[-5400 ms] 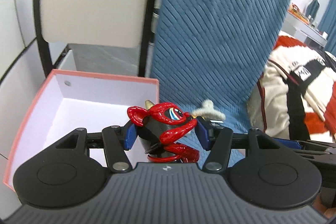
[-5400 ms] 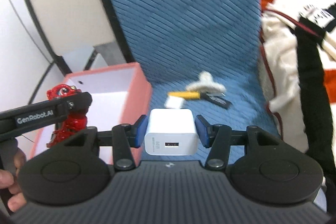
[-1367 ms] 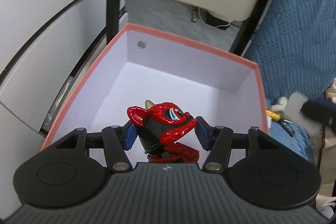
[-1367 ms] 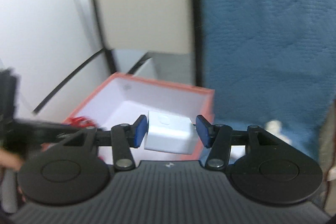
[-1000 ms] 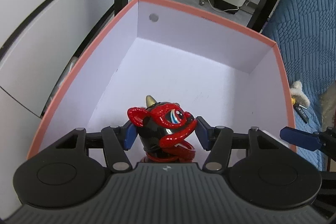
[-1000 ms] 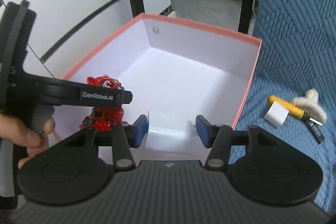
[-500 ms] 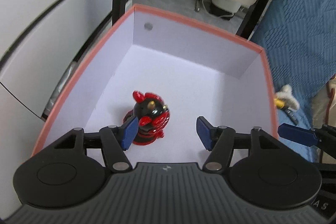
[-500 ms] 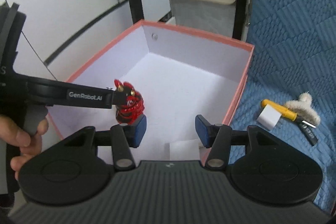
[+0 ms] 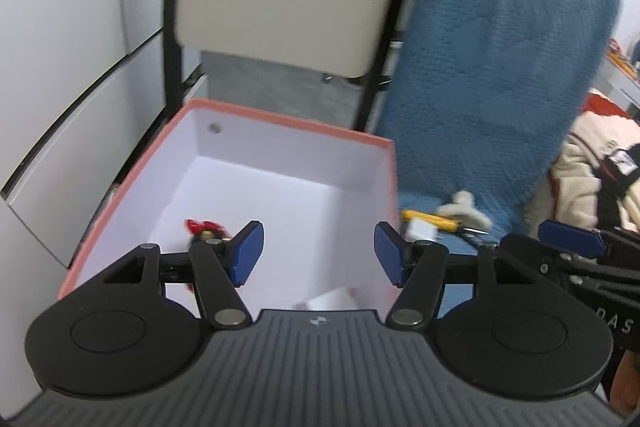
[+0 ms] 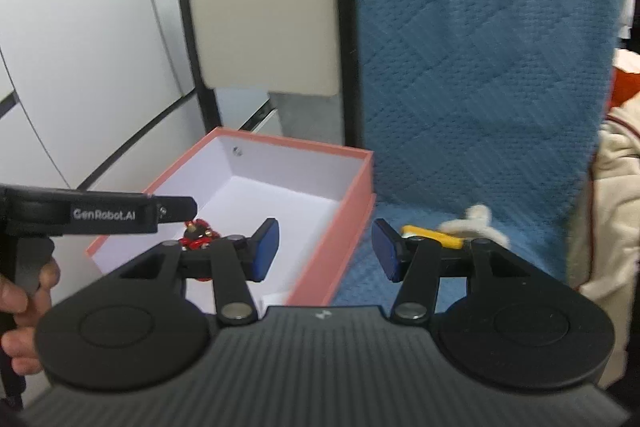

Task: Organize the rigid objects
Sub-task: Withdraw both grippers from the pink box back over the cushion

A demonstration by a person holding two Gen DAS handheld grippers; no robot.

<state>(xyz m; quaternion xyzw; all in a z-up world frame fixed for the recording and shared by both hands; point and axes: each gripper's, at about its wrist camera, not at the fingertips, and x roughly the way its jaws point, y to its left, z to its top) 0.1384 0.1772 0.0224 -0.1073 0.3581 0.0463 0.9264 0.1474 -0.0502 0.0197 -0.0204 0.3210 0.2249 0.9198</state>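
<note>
Both your claws hang open and empty: left claw [image 9: 316, 253], right claw [image 10: 325, 249]. Below them, the figurine [image 9: 203, 227] and charger [image 9: 330, 301] sit in the box [image 9: 280, 121]. Swinging right carelessly, you could clip its rim.

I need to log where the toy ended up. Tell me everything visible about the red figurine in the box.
The red figurine is a small glossy toy, red over black, with a gold tip on top; it looks like hard plastic or resin. It stands on the white floor of the pink-rimmed box, toward its near left side. No gripper holds it. The gripper linkage in front hides its lower part in both views, so whether it stands fully upright is unclear. The white charger lies apart from it, near the right wall.
</note>
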